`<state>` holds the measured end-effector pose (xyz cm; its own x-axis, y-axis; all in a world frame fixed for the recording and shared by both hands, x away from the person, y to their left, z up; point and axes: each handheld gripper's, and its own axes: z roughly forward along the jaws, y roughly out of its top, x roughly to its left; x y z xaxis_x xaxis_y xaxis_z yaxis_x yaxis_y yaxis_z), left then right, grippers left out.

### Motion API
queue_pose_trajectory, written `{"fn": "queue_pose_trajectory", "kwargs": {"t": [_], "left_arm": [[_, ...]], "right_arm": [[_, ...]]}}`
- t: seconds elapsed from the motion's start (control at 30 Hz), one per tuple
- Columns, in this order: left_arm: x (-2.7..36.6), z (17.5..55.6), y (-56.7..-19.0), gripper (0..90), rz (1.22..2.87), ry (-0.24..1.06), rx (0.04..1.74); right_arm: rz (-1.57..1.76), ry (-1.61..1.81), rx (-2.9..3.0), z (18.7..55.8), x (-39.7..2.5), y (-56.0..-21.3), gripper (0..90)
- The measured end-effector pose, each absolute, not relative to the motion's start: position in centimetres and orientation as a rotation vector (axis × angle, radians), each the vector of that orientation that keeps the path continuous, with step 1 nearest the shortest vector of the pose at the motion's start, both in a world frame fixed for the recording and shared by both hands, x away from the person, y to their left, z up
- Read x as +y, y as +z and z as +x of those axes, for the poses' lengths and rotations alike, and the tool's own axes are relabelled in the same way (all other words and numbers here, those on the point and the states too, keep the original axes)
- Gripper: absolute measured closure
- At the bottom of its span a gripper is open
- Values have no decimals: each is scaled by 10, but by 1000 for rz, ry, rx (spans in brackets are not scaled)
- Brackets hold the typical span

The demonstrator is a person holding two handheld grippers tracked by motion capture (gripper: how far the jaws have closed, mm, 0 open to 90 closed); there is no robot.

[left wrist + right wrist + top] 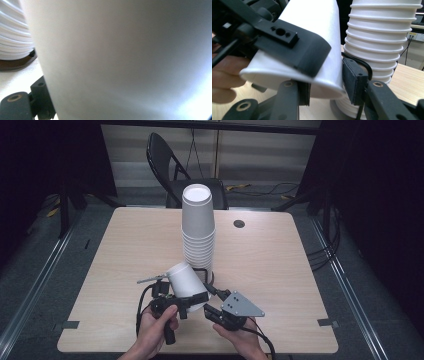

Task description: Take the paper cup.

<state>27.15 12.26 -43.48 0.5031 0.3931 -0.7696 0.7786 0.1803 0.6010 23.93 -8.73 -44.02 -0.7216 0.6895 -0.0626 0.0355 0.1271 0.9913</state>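
- A single white paper cup (184, 279) is up off the table, tipped on a slant with its base pointing up and away and its rim (294, 86) down toward the person, just in front of the tall stack of cups (198, 227).
- The left gripper (187, 299) has it: in the right gripper view a black jaw lies pressed across the cup's wall near the rim, and the rim is squashed out of round there, so the jaws are pinching the cup.
- In the left gripper view the cup's white wall (120, 57) sits right up against the camera, with the stack's ribbed rims (15, 37) off to the left.
- The right gripper (324, 86) comes in at the rim from below: one jaw sits under the lip, the other stands just outside the wall, a gap showing. Spread, straddling the rim, not yet clamped.
- The stack stands upside down on a dark round base (337, 110) on the wooden table (125, 250), apart from the lifted cup.
- Judging progress: one cup is free and in hand; a hand-over or re-grip looks underway, and setting the cup down somewhere remains.
- Beyond the table, a black folding chair (167, 165).
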Motion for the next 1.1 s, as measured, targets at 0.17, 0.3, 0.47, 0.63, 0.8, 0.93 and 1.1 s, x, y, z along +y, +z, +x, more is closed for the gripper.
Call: {"fn": "queue_pose_trajectory", "kwargs": {"t": [0.17,0.3,0.47,0.63,0.8,0.93,1.1], "left_arm": [[120,268,-433,94,1437,-387,1080],[118,266,-433,91,1439,-393,1079],[115,267,-434,81,1426,-404,1064],[115,268,-436,66,1416,-371,1041],[118,271,-434,46,1397,-338,1025],[123,274,-432,35,1393,-322,1013],[131,278,-426,72,1368,-331,1004]], "right_arm": [[689,1657,1856,243,-82,-442,621],[692,1655,1847,244,-80,-443,669],[713,1654,1816,245,-84,-444,784],[729,1631,1831,246,-87,-445,826],[743,1634,1834,245,-90,-444,849],[742,1636,1835,243,-92,-443,859],[751,1625,1818,239,-94,-440,860]]}}
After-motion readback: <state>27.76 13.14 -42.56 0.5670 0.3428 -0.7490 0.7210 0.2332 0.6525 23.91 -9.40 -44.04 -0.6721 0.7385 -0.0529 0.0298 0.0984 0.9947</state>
